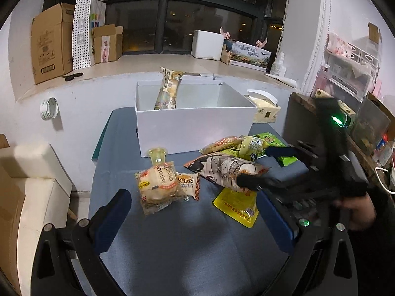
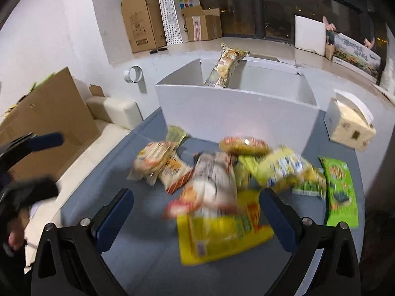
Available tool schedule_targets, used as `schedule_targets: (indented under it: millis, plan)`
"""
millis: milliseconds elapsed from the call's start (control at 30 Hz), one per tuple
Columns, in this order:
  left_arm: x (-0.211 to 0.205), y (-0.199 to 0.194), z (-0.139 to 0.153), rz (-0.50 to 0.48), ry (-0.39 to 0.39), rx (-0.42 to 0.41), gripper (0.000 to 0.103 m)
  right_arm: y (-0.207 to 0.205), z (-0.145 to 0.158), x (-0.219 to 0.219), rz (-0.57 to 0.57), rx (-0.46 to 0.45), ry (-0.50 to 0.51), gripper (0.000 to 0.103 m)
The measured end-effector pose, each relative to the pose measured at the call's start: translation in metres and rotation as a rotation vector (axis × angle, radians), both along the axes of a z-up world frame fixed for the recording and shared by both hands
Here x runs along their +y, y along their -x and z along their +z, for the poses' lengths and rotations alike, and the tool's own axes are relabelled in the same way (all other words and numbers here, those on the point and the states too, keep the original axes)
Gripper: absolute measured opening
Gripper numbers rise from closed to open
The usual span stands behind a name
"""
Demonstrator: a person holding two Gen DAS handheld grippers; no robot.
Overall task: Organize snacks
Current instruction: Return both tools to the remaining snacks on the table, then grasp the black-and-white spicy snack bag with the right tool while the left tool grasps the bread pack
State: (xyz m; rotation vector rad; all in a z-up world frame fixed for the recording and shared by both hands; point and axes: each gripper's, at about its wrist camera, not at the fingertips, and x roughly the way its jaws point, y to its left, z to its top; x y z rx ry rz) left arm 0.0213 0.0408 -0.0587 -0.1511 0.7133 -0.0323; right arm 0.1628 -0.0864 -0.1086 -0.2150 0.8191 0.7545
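Note:
A white open box [image 1: 195, 128] stands at the far end of the blue-grey table [image 1: 185, 241], with one long snack packet [image 1: 169, 88] leaning inside it. Several snack packets lie in front: a bread packet [image 1: 158, 187], a white-and-orange bag [image 1: 222, 170], a yellow pouch [image 1: 234, 207], green packets [image 1: 271, 145]. My left gripper [image 1: 197, 219] is open and empty above the near table. My right gripper [image 2: 197, 214] is open over the yellow pouch [image 2: 222, 236] and the white-and-orange bag [image 2: 212, 182]; in the left wrist view its fingers [image 1: 251, 181] straddle that bag.
A tissue box [image 1: 266, 108] sits right of the white box. Cardboard boxes [image 1: 51, 42] and a dotted paper bag [image 1: 84, 32] stand on the window ledge. A white sofa [image 1: 32, 185] is left of the table. Cluttered shelves [image 1: 350, 74] are on the right.

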Motion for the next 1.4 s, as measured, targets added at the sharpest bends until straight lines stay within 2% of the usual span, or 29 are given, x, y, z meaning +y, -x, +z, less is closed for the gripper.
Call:
schedule_targets:
  millis: [100,233,300,367,400,433,500,667,833,933,1000,1033,1067,1100,1167,1267,1300,1333,1367,1400]
  plan:
    - [0.002,0.001,-0.002,0.012,-0.012,0.006,0.103,-0.020,-0.006,0.020,0.017,0.038,0.032,0.103]
    - [0.010,0.001,-0.006,0.034,-0.020,0.016,0.103,-0.037,-0.033,0.040,0.017,0.097,0.160,0.103]
    - [0.020,-0.001,-0.010,0.056,-0.007,0.030,0.103,-0.044,-0.044,0.037,-0.002,0.155,0.147,0.102]
    - [0.027,-0.001,-0.014,0.073,0.014,0.042,0.103,-0.042,-0.050,0.034,-0.007,0.186,0.138,0.075]
    - [0.029,-0.001,-0.015,0.076,0.022,0.043,0.103,-0.039,-0.051,0.034,-0.013,0.156,0.175,0.063]
    - [0.031,-0.002,-0.017,0.079,0.032,0.046,0.103,-0.034,-0.050,0.034,-0.015,0.121,0.202,0.059]
    - [0.034,-0.004,-0.021,0.088,0.039,0.056,0.103,-0.027,-0.047,0.032,0.005,0.113,0.209,0.057]
    - [0.032,-0.013,-0.034,0.073,0.032,0.087,0.103,-0.012,-0.025,0.017,0.003,0.085,0.163,0.054]
    - [0.034,-0.034,-0.053,0.081,0.052,0.157,0.103,0.016,0.019,-0.019,-0.015,0.017,0.042,0.051]
    - [0.034,-0.054,-0.062,0.097,0.074,0.187,0.103,0.032,0.038,-0.041,-0.032,-0.017,-0.012,0.050]
    - [0.036,-0.071,-0.071,0.090,0.116,0.219,0.103,0.041,0.045,-0.052,-0.044,-0.046,-0.027,0.047]
    - [0.036,-0.077,-0.075,0.096,0.119,0.233,0.103,0.044,0.047,-0.058,-0.054,-0.057,-0.026,0.017]
    - [0.035,-0.085,-0.079,0.105,0.114,0.250,0.103,0.044,0.046,-0.060,-0.062,-0.060,-0.028,0.002]
    - [0.033,-0.092,-0.084,0.118,0.093,0.272,0.103,0.044,0.045,-0.064,-0.078,-0.066,-0.030,0.000]
    - [0.028,-0.096,-0.088,0.123,0.063,0.278,0.103,0.037,0.035,-0.066,-0.083,-0.042,0.030,0.000]
    - [0.019,-0.091,-0.087,0.073,0.097,0.257,0.103,0.034,0.014,-0.071,-0.057,0.004,0.080,0.001]
    - [0.016,-0.089,-0.086,0.066,0.088,0.251,0.103,0.033,0.009,-0.074,-0.050,0.016,0.095,0.011]
    - [0.015,-0.089,-0.086,0.067,0.077,0.252,0.103,0.034,0.005,-0.079,-0.054,0.027,0.118,0.035]
    - [0.013,-0.088,-0.085,0.066,0.065,0.254,0.103,0.034,0.002,-0.081,-0.052,0.040,0.138,0.055]
    - [0.013,-0.087,-0.084,0.061,0.067,0.252,0.103,0.036,-0.001,-0.085,-0.049,0.053,0.169,0.084]
